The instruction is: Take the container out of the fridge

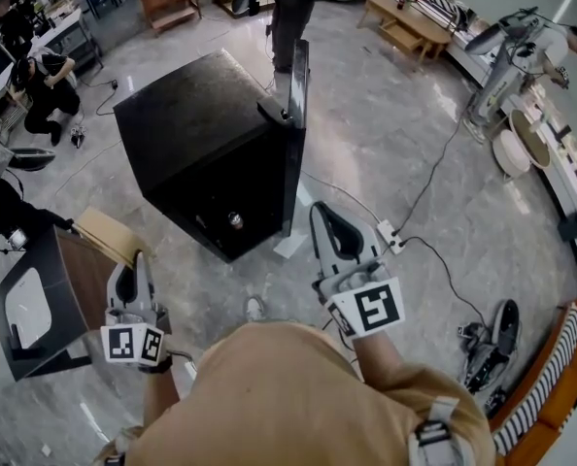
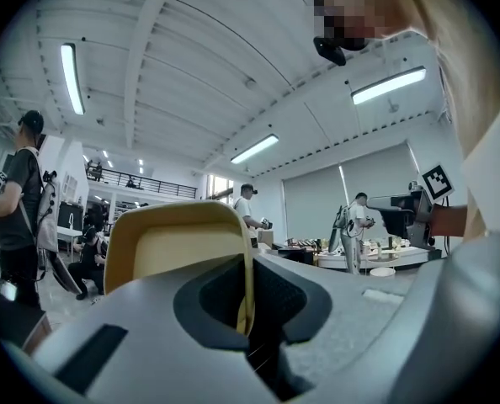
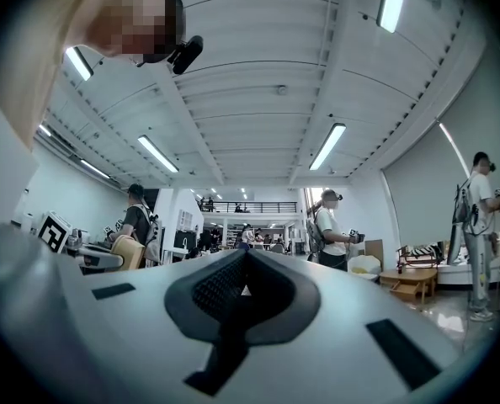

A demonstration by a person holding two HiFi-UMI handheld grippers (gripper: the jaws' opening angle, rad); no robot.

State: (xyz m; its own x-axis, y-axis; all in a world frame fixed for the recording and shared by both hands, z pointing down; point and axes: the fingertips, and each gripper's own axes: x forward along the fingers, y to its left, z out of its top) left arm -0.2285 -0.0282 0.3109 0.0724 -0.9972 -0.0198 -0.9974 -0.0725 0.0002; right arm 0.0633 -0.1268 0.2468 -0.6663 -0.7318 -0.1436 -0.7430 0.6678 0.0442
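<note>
The black mini fridge (image 1: pixel 206 149) stands on the floor ahead of me with its door (image 1: pixel 295 90) swung open at the right. A tan-yellow container (image 1: pixel 109 236) hangs at the lower left, outside the fridge. My left gripper (image 1: pixel 136 263) is shut on the wall of the container (image 2: pixel 170 255), and in the left gripper view the left gripper (image 2: pixel 248 310) pinches its rim. My right gripper (image 1: pixel 321 212) hovers in front of the fridge. The right gripper (image 3: pixel 244 268) is shut with nothing between its jaws. Both gripper views tilt up toward the ceiling.
A small round thing (image 1: pixel 235 220) shows in the dark fridge opening. A black side table (image 1: pixel 36 304) stands at the left. A power strip (image 1: pixel 390 233) with cables lies right of the fridge. Shoes (image 1: pixel 492 343) and an orange striped sofa (image 1: pixel 560 382) are at lower right. People stand around.
</note>
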